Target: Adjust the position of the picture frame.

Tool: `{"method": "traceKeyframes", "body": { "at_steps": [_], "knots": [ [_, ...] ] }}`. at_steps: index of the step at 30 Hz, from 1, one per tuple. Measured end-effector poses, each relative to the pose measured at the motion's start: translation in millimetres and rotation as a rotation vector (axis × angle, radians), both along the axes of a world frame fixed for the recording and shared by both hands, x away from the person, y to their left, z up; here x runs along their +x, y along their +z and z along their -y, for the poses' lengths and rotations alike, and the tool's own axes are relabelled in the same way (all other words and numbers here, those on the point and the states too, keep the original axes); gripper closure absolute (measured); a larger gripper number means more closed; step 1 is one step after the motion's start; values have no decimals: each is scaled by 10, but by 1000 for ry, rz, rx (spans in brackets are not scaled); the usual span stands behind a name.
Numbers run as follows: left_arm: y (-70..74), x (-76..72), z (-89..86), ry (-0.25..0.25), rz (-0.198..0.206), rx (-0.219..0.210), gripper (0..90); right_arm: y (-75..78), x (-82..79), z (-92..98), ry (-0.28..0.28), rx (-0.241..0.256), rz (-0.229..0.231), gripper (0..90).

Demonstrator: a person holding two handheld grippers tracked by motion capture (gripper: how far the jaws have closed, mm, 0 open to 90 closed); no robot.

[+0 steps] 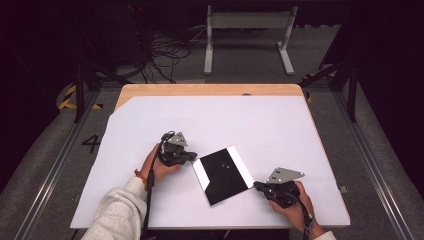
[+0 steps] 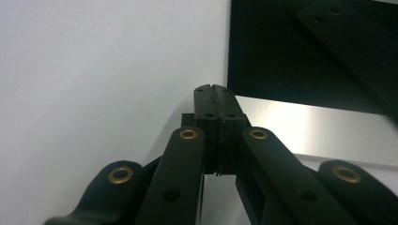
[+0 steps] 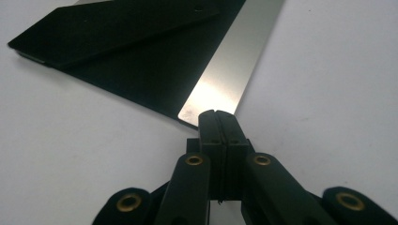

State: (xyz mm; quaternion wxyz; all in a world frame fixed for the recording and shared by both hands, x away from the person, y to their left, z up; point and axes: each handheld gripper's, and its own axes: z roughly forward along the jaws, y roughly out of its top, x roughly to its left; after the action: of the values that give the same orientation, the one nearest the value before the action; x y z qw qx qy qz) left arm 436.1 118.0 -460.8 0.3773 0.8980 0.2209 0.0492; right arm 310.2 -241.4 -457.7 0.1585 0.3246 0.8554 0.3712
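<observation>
A flat square plate (image 1: 223,173), glossy black with a silver strip along two opposite edges, lies on the white table sheet (image 1: 150,120), turned at an angle. My left gripper (image 1: 194,157) rests at the plate's upper left corner, jaws pressed together with nothing between them; its tips (image 2: 214,92) sit beside the silver strip (image 2: 324,133). My right gripper (image 1: 256,186) lies at the plate's lower right corner, also shut and empty, its tips (image 3: 217,117) touching or just short of the silver strip's corner (image 3: 225,79).
The white sheet covers most of a wooden table (image 1: 210,90). Beyond the far edge stand a grey metal frame (image 1: 248,35) and loose cables (image 1: 165,55) on the floor. Metal rails (image 1: 362,155) run along both sides of the table.
</observation>
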Motion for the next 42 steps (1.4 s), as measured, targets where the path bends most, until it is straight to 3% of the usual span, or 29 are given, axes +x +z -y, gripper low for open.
{"method": "traceKeyframes", "body": {
  "at_steps": [7,10,17,25,27,29,34,39,42],
  "knots": [
    [6,-184,-123,-1,-14,11,900,4,203,-35,-20,-7,7,900],
    [-13,-225,-200,-1,-38,-18,900,7,295,-54,-24,-8,7,900],
    [-11,-362,-272,4,-41,-10,900,11,558,-161,-66,-18,17,900],
    [-21,-401,-285,16,-28,-15,896,17,807,-224,-123,-22,22,900],
    [-25,-407,-286,15,-21,-17,898,34,793,-242,-125,-55,43,900],
    [-25,-416,-285,14,-11,-11,897,53,771,-226,-121,-50,46,900],
    [-32,-435,-284,27,-17,-20,900,161,584,-82,-105,31,23,900],
    [-26,-476,-288,6,-19,-15,900,80,470,-176,-44,-6,0,900],
    [-38,-515,-297,-3,-33,-31,900,31,474,-257,-26,6,-17,900]
  ]
}}
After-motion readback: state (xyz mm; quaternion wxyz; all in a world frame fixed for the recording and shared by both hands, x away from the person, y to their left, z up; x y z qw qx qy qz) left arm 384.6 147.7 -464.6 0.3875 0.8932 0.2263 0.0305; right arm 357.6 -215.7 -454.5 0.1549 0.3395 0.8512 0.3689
